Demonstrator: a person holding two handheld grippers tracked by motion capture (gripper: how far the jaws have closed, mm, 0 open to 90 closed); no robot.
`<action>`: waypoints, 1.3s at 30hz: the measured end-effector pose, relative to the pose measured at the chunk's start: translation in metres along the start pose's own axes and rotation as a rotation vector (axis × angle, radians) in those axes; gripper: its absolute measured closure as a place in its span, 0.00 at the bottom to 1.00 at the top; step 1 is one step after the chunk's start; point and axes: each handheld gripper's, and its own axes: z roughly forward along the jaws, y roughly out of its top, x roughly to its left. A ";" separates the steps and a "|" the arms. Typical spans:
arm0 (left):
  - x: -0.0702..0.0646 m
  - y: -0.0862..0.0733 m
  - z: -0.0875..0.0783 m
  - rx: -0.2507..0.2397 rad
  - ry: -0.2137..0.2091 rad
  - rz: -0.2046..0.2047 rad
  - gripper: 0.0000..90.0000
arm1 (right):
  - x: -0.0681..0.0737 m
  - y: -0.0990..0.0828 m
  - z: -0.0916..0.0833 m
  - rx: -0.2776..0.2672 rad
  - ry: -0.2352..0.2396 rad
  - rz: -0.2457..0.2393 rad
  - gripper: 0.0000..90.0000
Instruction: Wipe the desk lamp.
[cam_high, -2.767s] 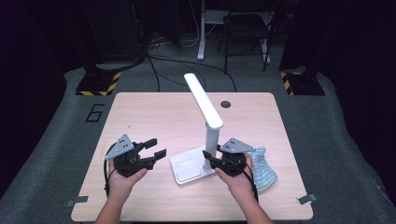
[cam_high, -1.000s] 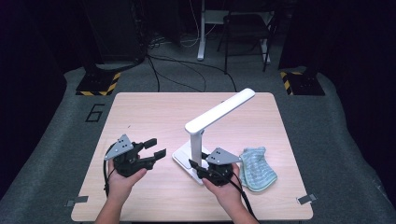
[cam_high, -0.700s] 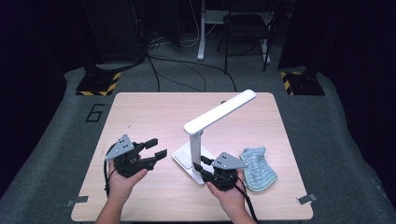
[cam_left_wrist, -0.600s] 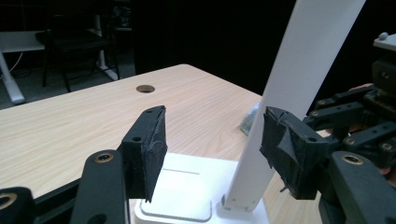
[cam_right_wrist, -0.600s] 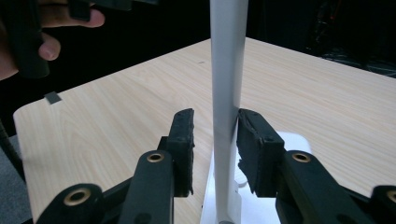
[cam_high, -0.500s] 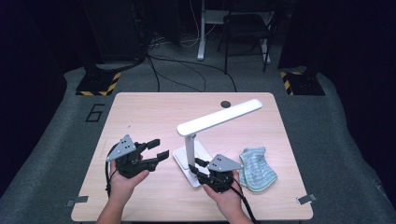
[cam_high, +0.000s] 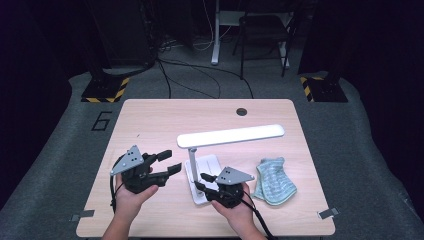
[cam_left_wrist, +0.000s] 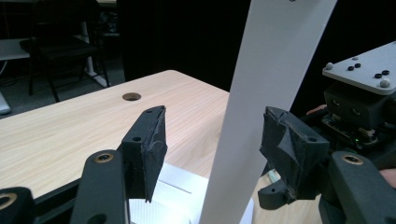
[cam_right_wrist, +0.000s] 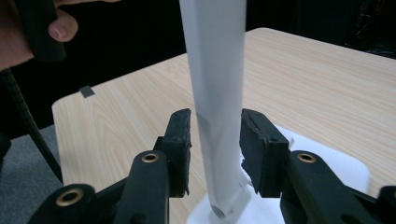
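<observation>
Lamp head (cam_high: 231, 135) swinging down to level now; right gripper (cam_high: 200, 181) jaws pinching the lamp post (cam_right_wrist: 219, 102), left gripper (cam_high: 169, 161) jaws spread wide over the bench (cam_high: 150, 120).

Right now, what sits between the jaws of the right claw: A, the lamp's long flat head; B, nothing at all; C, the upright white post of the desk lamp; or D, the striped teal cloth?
C: in the right gripper view the right claw has a pad on each side of the upright white post of the desk lamp, while the striped teal cloth lies apart on the table.
</observation>
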 end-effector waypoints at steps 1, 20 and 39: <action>-0.001 0.000 0.001 0.005 -0.003 0.001 0.45 | -0.001 -0.001 -0.002 0.009 -0.002 -0.009 0.70; -0.027 -0.016 0.040 0.142 -0.037 0.035 0.44 | -0.006 -0.022 -0.033 0.025 -0.063 -0.004 0.67; -0.027 -0.017 0.060 0.145 0.026 0.041 0.57 | -0.010 -0.032 -0.050 -0.002 -0.133 0.038 0.67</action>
